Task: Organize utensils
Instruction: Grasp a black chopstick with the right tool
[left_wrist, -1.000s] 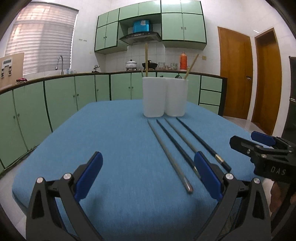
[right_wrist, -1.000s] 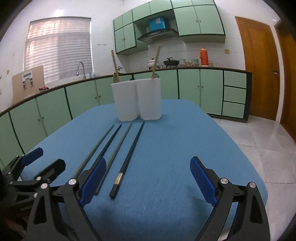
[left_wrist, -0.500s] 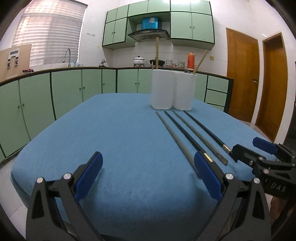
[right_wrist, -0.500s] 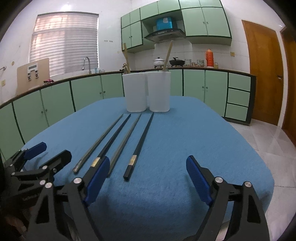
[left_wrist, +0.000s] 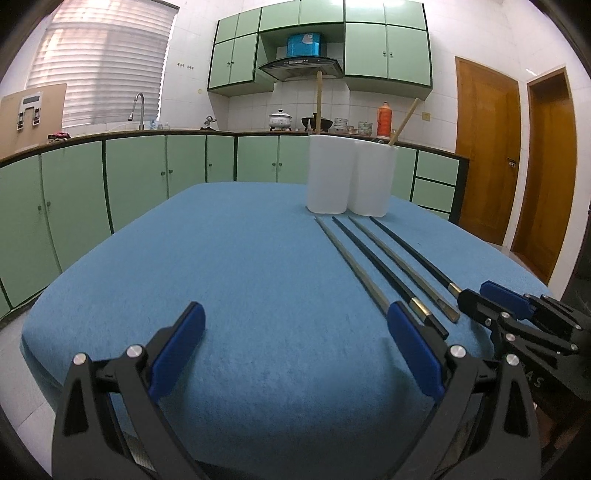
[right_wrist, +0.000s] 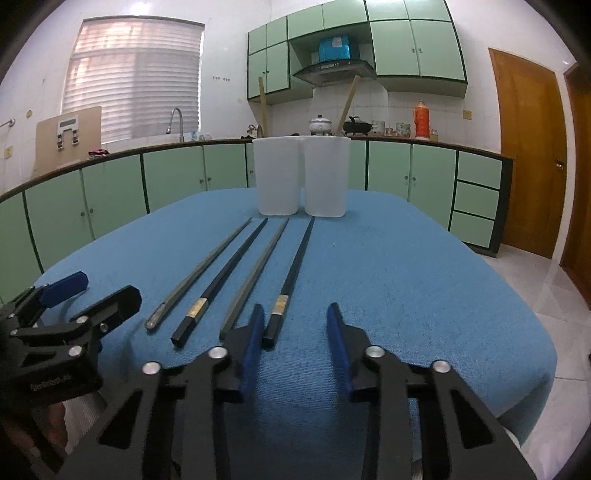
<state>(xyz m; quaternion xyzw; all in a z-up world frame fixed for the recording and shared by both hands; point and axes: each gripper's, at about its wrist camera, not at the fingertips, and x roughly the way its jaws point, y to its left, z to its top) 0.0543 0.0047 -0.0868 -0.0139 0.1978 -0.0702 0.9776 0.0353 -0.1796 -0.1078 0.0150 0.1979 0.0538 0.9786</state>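
At the lower centre of the right wrist view, the right gripper (right_wrist: 295, 325) is closing its jaws, and the near end of the rightmost black chopstick (right_wrist: 291, 278) is lying just inside its left blue pad, with the right pad still apart from it. Nothing is pinched yet as far as the frames show. The chopstick is running lengthwise away from the gripper, up the frame toward the two white cups (right_wrist: 303, 175), so the jaws are lined up across its long axis at the thick, gold-banded end.

Four chopsticks are lying side by side on the blue tablecloth (right_wrist: 424, 295), fanning slightly: grey (right_wrist: 207, 266), black (right_wrist: 229, 273), grey (right_wrist: 258, 269), then the black one being approached. Their tips are pointing at the cups and stopping just short of them.

The right gripper is plainly the nearer one to this chopstick. The left gripper (left_wrist: 295, 347), at the bottom of its own view, is hanging wide open over bare cloth with nothing between its pads; the leftmost grey chopstick (left_wrist: 351, 266) is passing behind its right pad.

The cups are standing upright, touching each other, in the upper middle of both views. Each is holding one wooden stick: one upright in the left cup (left_wrist: 318, 103), one leaning in the right cup (left_wrist: 404, 120).
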